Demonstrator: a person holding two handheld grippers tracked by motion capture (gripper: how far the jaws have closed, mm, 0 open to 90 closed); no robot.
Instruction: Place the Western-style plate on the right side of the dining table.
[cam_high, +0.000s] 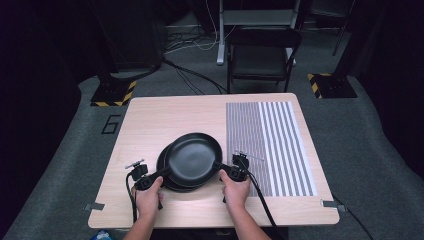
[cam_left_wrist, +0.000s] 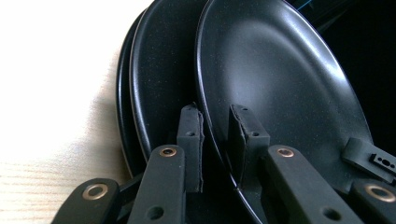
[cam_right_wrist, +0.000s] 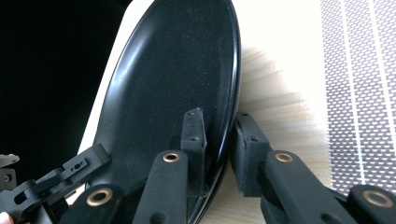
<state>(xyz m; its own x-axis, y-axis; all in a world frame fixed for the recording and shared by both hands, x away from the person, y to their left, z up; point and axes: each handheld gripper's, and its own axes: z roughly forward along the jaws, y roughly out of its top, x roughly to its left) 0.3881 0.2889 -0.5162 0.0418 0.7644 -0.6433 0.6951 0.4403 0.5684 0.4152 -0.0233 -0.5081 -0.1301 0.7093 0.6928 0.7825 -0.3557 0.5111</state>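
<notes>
a stack of black plates (cam_high: 172, 172) sits on the near half of the light wooden table (cam_high: 150, 120), just left of the striped grey-and-white mat (cam_high: 270, 145). the top black plate (cam_high: 192, 159) is lifted off the stack and shifted toward the mat, so that the rims of the plates below show at its left and near side.

the left gripper (cam_high: 161, 175) comes in from the near left, held in the person's left hand (cam_high: 148, 197). in the left gripper view its two jaws are closed to a narrow gap with the near-left rim of the top black plate (cam_left_wrist: 275, 84) between them, one pad under the rim and one on the upper face. the lower plates (cam_left_wrist: 154, 79) lie just beside the outer jaw, and whether that jaw touches them cannot be told.

the right gripper (cam_high: 220, 168) is in the person's right hand (cam_high: 236, 192), at the opposite edge of the same plate. in the right gripper view its jaws are likewise drawn in on the rim of the top black plate (cam_right_wrist: 177, 79), one pad on the inner face and one against the outside edge, with the wood of the table and the striped mat (cam_right_wrist: 359, 93) beyond.

a black folding chair (cam_high: 262, 55) stands behind the far edge of the table, on the grey carpet.
</notes>
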